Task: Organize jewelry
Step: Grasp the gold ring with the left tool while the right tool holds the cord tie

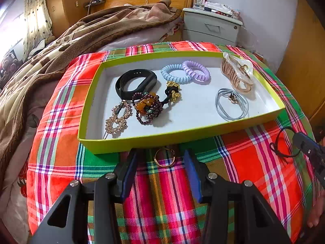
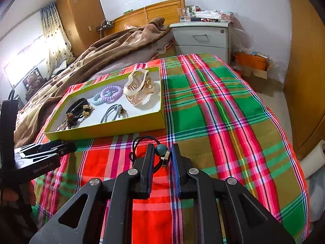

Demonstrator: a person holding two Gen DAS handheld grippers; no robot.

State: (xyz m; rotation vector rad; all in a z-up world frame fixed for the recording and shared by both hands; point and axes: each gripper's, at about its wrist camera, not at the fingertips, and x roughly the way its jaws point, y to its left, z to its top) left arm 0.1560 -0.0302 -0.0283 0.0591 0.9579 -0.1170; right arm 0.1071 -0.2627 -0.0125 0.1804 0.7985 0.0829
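A yellow-green tray on the plaid cloth holds a black band, blue and purple coil ties, a bead bracelet, a grey tie and a cream hair claw. My left gripper is open, its fingers either side of a gold ring lying on the cloth in front of the tray. My right gripper has its jaws around the teal bead of a black hair tie, which also shows in the left wrist view.
The cloth covers the foot of a bed with a brown blanket. A grey nightstand stands behind. A wooden door is at the right, boxes on the floor.
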